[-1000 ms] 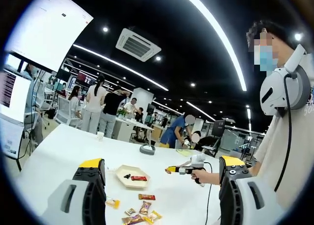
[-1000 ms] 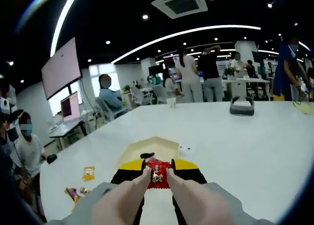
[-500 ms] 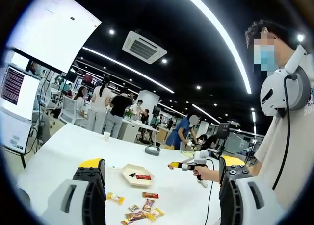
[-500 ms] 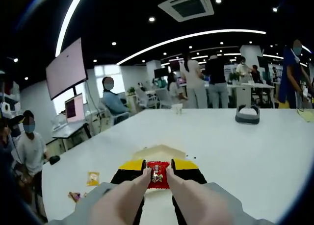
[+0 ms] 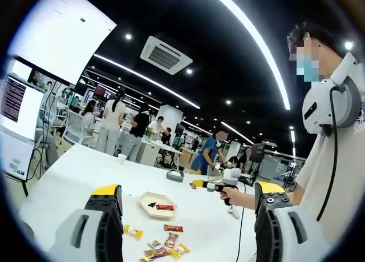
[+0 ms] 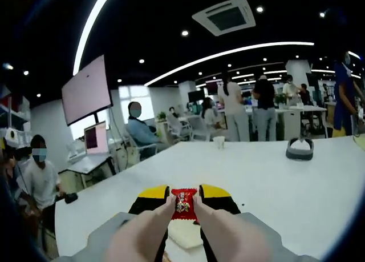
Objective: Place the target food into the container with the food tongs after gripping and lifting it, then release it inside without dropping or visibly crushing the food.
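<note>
My right gripper (image 6: 183, 197) is shut through its beige tong arms (image 6: 149, 228) on a red wrapped candy (image 6: 183, 203), held in the air. Just below it, between the arms, lies part of the beige tray (image 6: 183, 234). In the left gripper view the same tray (image 5: 149, 198) sits on the white table with a red candy (image 5: 165, 206) and a dark piece (image 5: 151, 205) inside. The right gripper (image 5: 197, 184) hovers above and to the right of it in a person's hand. My left gripper (image 5: 187, 189) is open and holds nothing.
Several loose wrapped candies (image 5: 166, 244) lie on the white table (image 5: 74, 176) in front of the tray. A paper cup (image 6: 219, 142) and a grey headset-like object (image 6: 300, 149) stand farther back. People stand or sit around the room; a person with headphones (image 5: 331, 159) is at the right.
The right gripper has risen with the red candy still gripped, and the tray has slid lower between its tong arms. The left gripper stays open.
</note>
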`<act>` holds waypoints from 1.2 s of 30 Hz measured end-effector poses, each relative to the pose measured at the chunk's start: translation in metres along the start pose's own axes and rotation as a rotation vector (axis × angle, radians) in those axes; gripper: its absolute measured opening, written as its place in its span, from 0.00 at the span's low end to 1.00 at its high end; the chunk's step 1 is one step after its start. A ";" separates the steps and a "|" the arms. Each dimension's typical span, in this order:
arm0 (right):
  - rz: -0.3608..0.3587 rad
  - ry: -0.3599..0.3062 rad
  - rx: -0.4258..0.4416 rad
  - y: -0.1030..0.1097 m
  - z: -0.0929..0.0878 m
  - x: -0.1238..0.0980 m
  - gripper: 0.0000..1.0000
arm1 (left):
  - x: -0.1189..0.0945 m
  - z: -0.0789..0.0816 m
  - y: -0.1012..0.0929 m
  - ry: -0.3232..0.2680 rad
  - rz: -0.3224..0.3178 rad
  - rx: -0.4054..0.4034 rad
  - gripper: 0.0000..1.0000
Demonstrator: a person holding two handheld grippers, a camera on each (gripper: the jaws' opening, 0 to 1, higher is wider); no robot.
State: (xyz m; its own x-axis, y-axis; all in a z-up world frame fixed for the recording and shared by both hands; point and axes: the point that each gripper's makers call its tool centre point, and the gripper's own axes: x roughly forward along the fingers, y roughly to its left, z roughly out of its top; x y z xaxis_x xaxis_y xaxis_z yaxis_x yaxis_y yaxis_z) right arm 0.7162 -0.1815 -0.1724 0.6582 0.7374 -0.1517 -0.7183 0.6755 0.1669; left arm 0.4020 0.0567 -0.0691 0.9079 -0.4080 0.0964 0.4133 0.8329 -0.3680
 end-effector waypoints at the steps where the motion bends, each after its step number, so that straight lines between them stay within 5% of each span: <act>1: 0.003 -0.001 -0.002 0.001 0.001 0.002 0.19 | 0.000 0.000 0.000 -0.002 0.002 0.000 0.97; 19: 0.056 -0.022 -0.013 0.026 0.016 0.037 0.20 | -0.013 0.004 0.009 -0.032 0.049 -0.010 0.97; 36: -0.020 0.062 0.001 0.013 -0.031 0.073 0.20 | -0.049 0.003 0.019 -0.042 0.140 -0.028 0.97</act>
State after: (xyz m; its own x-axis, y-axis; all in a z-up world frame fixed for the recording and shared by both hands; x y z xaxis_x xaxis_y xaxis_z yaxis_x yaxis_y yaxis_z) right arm 0.7479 -0.1186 -0.2110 0.6571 0.7225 -0.2150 -0.7050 0.6900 0.1640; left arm 0.3658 0.0934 -0.0784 0.9587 -0.2726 0.0805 0.2813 0.8694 -0.4063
